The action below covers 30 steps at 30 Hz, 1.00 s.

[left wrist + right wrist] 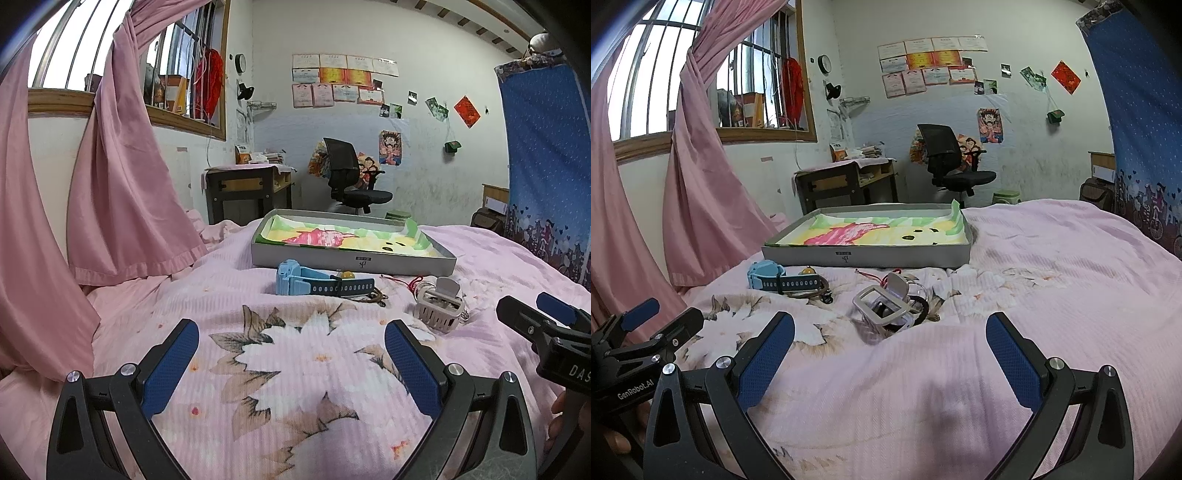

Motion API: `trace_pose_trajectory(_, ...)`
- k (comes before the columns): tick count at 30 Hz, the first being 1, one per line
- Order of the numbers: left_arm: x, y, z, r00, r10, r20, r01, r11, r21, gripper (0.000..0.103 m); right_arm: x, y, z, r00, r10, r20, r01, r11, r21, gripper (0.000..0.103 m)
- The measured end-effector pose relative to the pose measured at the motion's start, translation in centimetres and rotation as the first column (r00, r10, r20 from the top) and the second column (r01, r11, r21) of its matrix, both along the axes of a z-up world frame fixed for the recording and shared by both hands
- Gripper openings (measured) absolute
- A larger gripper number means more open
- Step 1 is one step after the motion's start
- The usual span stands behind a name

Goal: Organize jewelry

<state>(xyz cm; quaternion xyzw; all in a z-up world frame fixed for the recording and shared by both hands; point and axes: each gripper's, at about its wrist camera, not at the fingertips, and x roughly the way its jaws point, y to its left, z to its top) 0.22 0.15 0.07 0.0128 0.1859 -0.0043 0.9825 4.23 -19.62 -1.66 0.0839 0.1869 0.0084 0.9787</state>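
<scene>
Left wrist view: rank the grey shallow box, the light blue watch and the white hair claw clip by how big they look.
1. Grey shallow cardboard box, largest though farthest away.
2. Light blue plastic watch.
3. White plastic hair claw clip, a little smaller than the watch; it lies nearer the camera, so that gap is uncertain.

Right gripper point(532, 314) cut off by frame edge in left wrist view; jaw state unclear there. Watch point(317, 282) hides most of a small yellow bead point(347, 274). Brown cord point(809, 293) partly under strap. Tray point(871, 254) label too small to read.
</scene>
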Motion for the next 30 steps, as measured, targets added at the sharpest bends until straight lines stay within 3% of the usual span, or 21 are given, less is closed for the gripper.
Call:
trace_pose_trajectory(11,1.5,0.5,0.9,0.999,-0.028,-0.044,0.026,0.998,-0.049,0.102,1.8,-0.5,0.5,0.998,-0.008,-0.066,0.006,1.0,-0.022,0.102)
trace_pose_trajectory(19,3.6,0.5,1.3,0.996,-0.041,-0.074,0.041,0.999,-0.009,0.101,3.5,-0.8,2.0,0.997,0.021,-0.081,-0.028,0.996,-0.087,0.102)
trace_pose_trajectory(27,6.9,1.1,1.7,0.987,-0.076,-0.14,0.074,0.997,-0.022,0.101,6.4,-1.0,2.0,0.988,0.09,-0.129,-0.098,0.993,-0.058,0.102)
trace_pose_trajectory(30,8.6,1.7,1.4,0.979,-0.09,-0.184,0.08,0.995,-0.057,0.101,7.9,-0.8,1.7,0.981,0.116,-0.159,-0.123,0.992,-0.04,0.102)
